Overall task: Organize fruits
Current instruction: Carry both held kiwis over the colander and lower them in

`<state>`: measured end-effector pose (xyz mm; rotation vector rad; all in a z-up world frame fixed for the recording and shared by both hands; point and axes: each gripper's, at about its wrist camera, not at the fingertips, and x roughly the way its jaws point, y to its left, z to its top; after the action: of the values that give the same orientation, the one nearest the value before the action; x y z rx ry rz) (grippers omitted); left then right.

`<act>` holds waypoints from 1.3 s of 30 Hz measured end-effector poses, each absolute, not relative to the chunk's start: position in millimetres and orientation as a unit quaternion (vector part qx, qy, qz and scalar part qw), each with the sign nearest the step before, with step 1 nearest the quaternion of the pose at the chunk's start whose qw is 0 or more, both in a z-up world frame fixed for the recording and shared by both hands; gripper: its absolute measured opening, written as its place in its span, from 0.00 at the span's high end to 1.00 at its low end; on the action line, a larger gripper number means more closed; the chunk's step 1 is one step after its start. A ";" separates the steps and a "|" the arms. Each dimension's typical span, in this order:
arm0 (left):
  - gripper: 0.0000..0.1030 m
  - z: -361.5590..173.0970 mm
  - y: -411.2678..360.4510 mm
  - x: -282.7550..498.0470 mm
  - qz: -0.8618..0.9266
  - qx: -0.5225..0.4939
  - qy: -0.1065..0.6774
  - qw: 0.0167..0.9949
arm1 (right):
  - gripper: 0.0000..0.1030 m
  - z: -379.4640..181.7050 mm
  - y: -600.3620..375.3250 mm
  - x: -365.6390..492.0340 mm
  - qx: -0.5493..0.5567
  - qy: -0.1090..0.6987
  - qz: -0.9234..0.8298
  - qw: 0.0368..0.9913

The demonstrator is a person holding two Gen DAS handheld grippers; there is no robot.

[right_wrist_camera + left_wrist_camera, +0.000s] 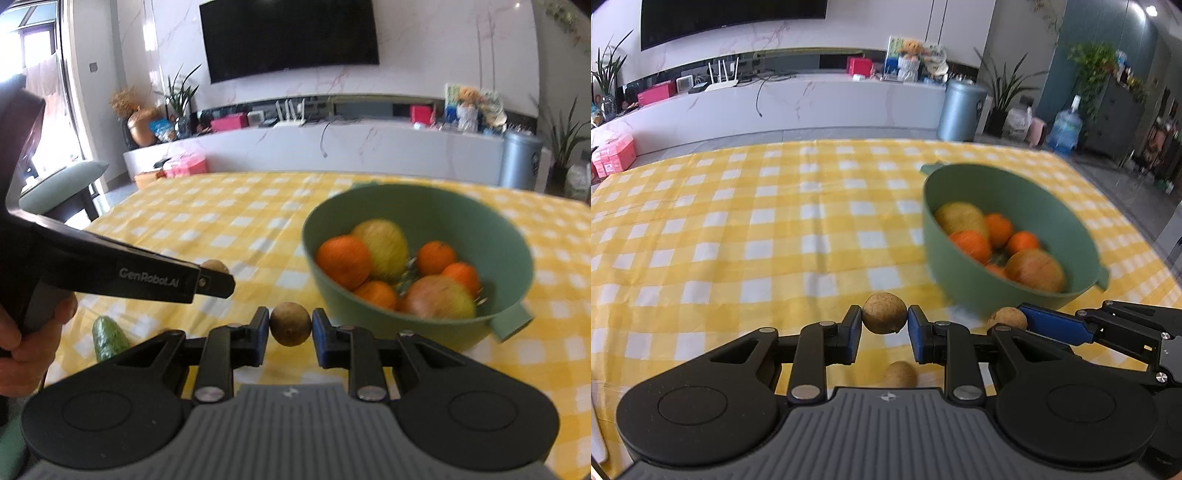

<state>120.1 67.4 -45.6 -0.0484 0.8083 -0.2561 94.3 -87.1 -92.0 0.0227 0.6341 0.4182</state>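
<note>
round brown fruit (884, 313), perhaps longan, pinched in each hand-held gripper (884, 325) beside green bowl (960, 288).

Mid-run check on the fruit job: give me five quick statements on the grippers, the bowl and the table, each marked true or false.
1. The left gripper is shut on a small brown fruit. True.
2. The right gripper is open and holds nothing. False: it is shut on a second brown fruit.
3. The green bowl holds oranges and apples. True.
4. The bowl stands on a blue striped cloth. False: the tablecloth is yellow and white checked.
5. A cucumber lies in the bowl. False: it lies on the cloth, outside the bowl, near the person's hand.
</note>
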 end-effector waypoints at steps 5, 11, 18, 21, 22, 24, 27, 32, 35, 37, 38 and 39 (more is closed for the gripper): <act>0.71 -34.4 61.1 117.6 -0.141 -0.043 0.381 0.913 | 0.79 -72.7 -100.6 89.0 0.004 0.294 0.178 0.939; 0.71 -23.4 45.6 114.8 -0.156 -0.043 0.369 0.915 | 0.79 -50.9 -119.6 89.6 -0.004 0.289 0.138 0.947; 0.71 -0.4 20.2 109.9 -0.175 -0.030 0.348 0.920 | 0.79 -21.9 -144.2 94.7 -0.009 0.293 0.121 0.949; 0.71 10.7 7.0 111.4 -0.189 -0.024 0.337 0.922 | 0.79 -11.7 -153.6 96.8 -0.032 0.291 0.112 0.950; 0.71 13.8 2.2 113.3 -0.191 -0.019 0.336 0.922 | 0.79 -9.4 -158.0 99.3 -0.036 0.292 0.108 0.950; 0.71 16.5 -6.8 118.0 -0.193 -0.011 0.337 0.921 | 0.79 -6.5 -166.8 105.5 -0.035 0.298 0.105 0.948; 0.71 16.6 -18.1 128.5 -0.199 -0.006 0.347 0.917 | 0.79 -9.1 -175.7 115.7 -0.023 0.312 0.097 0.945; 0.71 8.0 -25.3 145.9 -0.208 -0.007 0.357 0.911 | 0.79 -24.3 -177.1 131.4 0.002 0.338 0.084 0.938; 0.71 0.8 -27.4 157.4 -0.214 -0.008 0.364 0.907 | 0.79 -30.7 -179.1 138.2 0.014 0.344 0.077 0.936; 0.71 -4.0 -27.8 160.2 -0.220 -0.007 0.365 0.905 | 0.79 -35.1 -181.2 142.2 0.022 0.349 0.074 0.934; 0.71 -7.3 -28.9 161.5 -0.222 -0.004 0.366 0.904 | 0.79 -37.0 -181.1 144.3 0.024 0.352 0.072 0.933; 0.71 -10.6 -30.5 162.1 -0.224 0.000 0.367 0.903 | 0.79 -39.3 -181.6 145.8 0.024 0.354 0.071 0.932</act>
<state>162.1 -30.5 -10.6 0.0003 0.7590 -0.4626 145.8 -181.6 -39.3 0.0490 0.7240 0.1444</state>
